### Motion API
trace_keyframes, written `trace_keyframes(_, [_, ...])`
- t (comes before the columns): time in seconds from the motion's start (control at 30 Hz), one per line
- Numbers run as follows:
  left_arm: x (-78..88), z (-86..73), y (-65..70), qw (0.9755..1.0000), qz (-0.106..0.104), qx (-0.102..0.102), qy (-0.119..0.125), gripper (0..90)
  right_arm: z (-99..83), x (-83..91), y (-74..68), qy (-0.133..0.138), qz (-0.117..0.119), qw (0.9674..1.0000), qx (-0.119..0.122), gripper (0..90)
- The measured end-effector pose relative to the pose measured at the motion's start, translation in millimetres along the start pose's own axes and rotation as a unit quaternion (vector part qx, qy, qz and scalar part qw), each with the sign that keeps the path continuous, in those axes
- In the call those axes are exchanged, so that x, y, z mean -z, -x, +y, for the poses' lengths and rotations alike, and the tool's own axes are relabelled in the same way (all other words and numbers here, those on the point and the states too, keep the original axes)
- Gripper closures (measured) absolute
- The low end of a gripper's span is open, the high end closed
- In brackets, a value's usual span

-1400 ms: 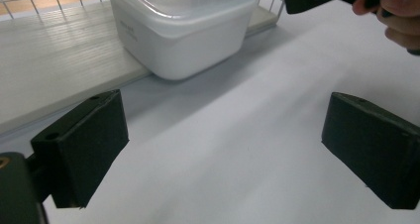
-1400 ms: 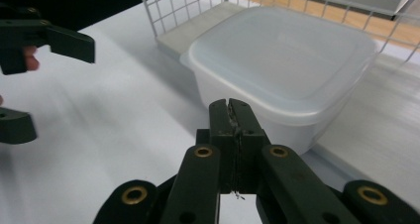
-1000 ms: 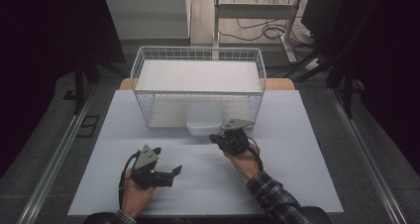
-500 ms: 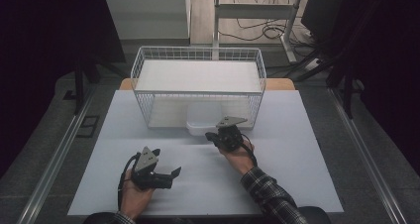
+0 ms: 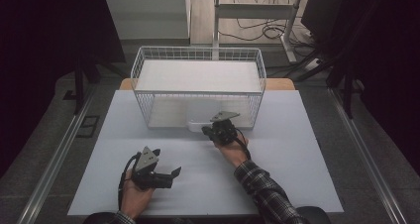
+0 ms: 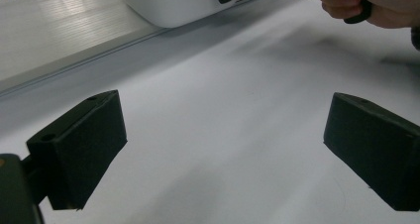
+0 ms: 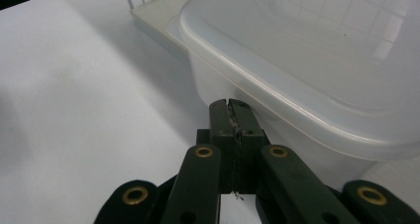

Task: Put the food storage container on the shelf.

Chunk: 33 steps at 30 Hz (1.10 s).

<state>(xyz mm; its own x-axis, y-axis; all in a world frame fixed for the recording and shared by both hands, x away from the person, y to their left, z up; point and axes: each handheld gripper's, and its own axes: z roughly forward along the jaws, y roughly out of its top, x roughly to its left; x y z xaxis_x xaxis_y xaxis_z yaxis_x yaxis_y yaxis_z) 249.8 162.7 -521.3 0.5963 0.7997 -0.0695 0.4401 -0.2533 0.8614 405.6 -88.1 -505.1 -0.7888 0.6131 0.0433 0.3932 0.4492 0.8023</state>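
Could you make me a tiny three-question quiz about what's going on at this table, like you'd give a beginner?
1. True or false: the left gripper has its jaws spread apart over bare table.
2. The right gripper is: A) wide open, B) shut with its tips close under the rim of the plastic container, C) holding a cup.
3. Fill in: the container sits at the foot of a white wire ____.

Key:
1. True; nothing lies between the jaws.
2. B; whether they touch the container is unclear.
3. Basket.
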Motion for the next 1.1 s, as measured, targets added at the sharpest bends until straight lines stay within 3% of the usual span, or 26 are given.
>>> trace_keyframes(0.83, [0.2, 0.0, -0.7, 1.0000, 0.001, 0.001, 0.005, 2.2, 14.5, -17.7, 18.9, -0.006, -0.020, 0.9997, -0.010, 88.2])
trace_keyframes(0.9, [0.2, -0.2, -0.8, 1.0000, 0.001, 0.001, 0.004, 1.8, 14.9, -15.9, 14.7, -0.010, -0.011, 0.9999, -0.007, 77.7])
trace_keyframes(0.97, [0.3, -0.2, -0.8, 1.0000, 0.002, 0.002, 0.004, 1.7, 14.8, -15.0, 13.2, -0.009, -0.007, 0.9999, -0.007, 72.8])
trace_keyframes(1.0, [0.5, -0.3, -1.1, 1.0000, 0.001, 0.003, 0.005, 1.3, 14.6, -12.6, 10.6, -0.007, -0.007, 0.9999, -0.008, 63.5])
trace_keyframes(1.1, [0.4, -0.4, -1.1, 1.0000, 0.001, 0.003, 0.004, 1.2, 14.7, -9.3, 8.6, -0.004, -0.004, 0.9999, -0.011, 56.9])
